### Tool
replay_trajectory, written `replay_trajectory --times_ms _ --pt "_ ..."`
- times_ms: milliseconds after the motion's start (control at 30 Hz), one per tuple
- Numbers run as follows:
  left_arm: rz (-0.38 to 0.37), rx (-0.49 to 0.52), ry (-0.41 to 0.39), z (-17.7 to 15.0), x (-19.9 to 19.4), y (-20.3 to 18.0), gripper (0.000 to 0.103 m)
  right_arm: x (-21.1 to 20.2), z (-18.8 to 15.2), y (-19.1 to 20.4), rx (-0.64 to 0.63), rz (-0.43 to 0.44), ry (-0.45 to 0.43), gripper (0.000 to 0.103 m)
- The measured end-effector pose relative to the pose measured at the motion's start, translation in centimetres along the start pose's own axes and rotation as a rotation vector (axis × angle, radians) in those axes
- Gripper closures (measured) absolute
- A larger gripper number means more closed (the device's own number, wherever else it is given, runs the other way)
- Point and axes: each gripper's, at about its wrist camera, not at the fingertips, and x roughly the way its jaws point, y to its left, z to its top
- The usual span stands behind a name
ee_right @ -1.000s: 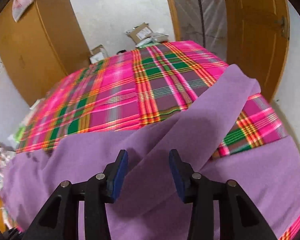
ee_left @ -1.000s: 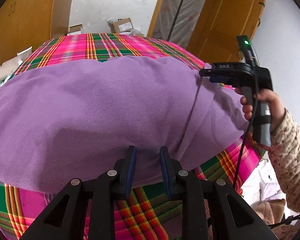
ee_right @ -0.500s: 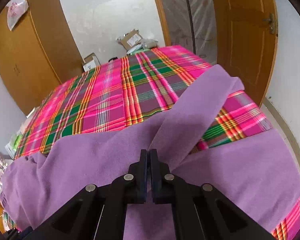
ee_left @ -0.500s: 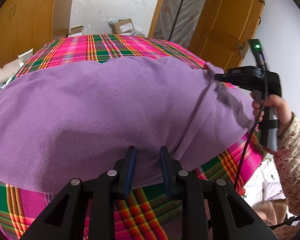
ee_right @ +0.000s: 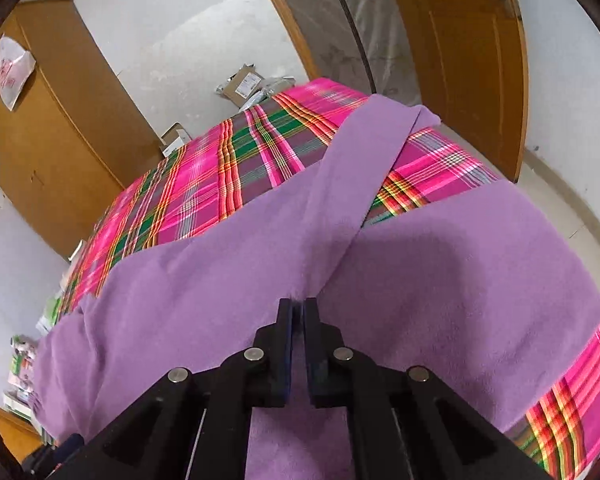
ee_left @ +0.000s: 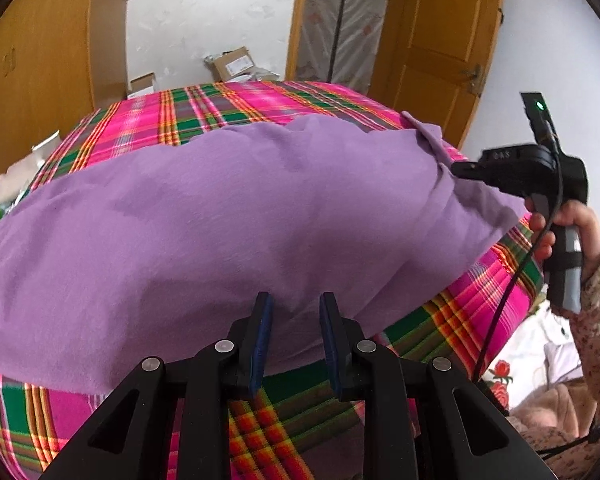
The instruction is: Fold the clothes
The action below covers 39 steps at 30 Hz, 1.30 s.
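Right wrist view first: the right gripper [ee_right: 299,312] has its jaws pinched together on a raised ridge of the purple garment [ee_right: 440,280], at the place where a long sleeve [ee_right: 364,168] branches off and runs away across the plaid bedcover [ee_right: 204,204]. From the left wrist view the same right gripper [ee_left: 458,169] shows from the side, held by a hand [ee_left: 572,232] in a patterned sleeve, its tip buried in bunched cloth at the garment's far right edge.

The left gripper [ee_left: 295,322] has its jaws apart with the near hem of the purple garment [ee_left: 228,216] lying between and just ahead of them; whether the pads touch the cloth I cannot tell, and nothing is clamped.

The garment lies spread wide over the bedcover [ee_left: 472,320], mostly flat, with no fold visible in the body. Cardboard boxes [ee_left: 233,63] and a wooden door [ee_left: 440,36] stand beyond the bed.

This looks like the start of the first fold: one side is seized near the sleeve, the other is not yet taken. Next the left gripper probably needs to close on the hem so both can lift and carry the cloth over together, keeping it taut to avoid wrinkles.
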Motion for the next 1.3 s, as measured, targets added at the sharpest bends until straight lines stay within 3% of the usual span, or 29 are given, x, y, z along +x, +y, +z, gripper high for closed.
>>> replay_trajectory --times_ms 67,167,367,467,767,800,867,967,1067,1133,1300 --pt "0.005 0.026 0.006 0.1 0.2 -0.5 0.078 0.4 0.7 0.4 -0.027 -0.02 -0.003 0.08" --pt "-0.007 0.068 0.012 0.4 0.4 -1.5 0.078 1.1 1.7 0.8 -0.044 -0.034 0.007 0.075" --pt "-0.051 0.147 0.008 0.7 0.7 -3.6 0.078 2.5 3.1 1.2 -0.066 -0.064 0.019 0.071" --pt "-0.016 0.209 0.012 0.6 1.1 -4.7 0.076 3.4 3.6 1.2 -0.069 -0.088 0.029 0.071" --pt "0.021 0.244 0.042 0.6 2.2 -6.2 0.076 4.5 4.4 0.7 -0.041 -0.093 0.022 0.071" --pt "0.023 0.241 0.042 0.6 2.2 -6.1 0.076 4.5 4.4 0.7 -0.04 -0.089 0.019 0.072" --pt "0.021 0.21 0.051 1.0 2.3 -5.8 0.075 4.5 4.4 0.6 -0.043 -0.086 0.018 0.086" --pt "0.009 0.158 0.057 1.3 2.4 -5.1 0.076 4.5 4.5 0.5 -0.047 -0.08 0.019 0.097" --pt "0.019 0.149 0.054 1.4 2.4 -5.0 0.083 4.1 4.6 0.4 -0.055 -0.071 0.0 0.099" --pt "0.016 0.141 0.047 1.4 2.3 -4.8 0.095 3.5 4.6 0.4 -0.059 -0.063 -0.024 0.099" --pt "0.005 0.091 -0.019 2.0 0.6 -4.0 0.1 0.2 4.8 0.3 -0.069 -0.047 -0.123 0.099"
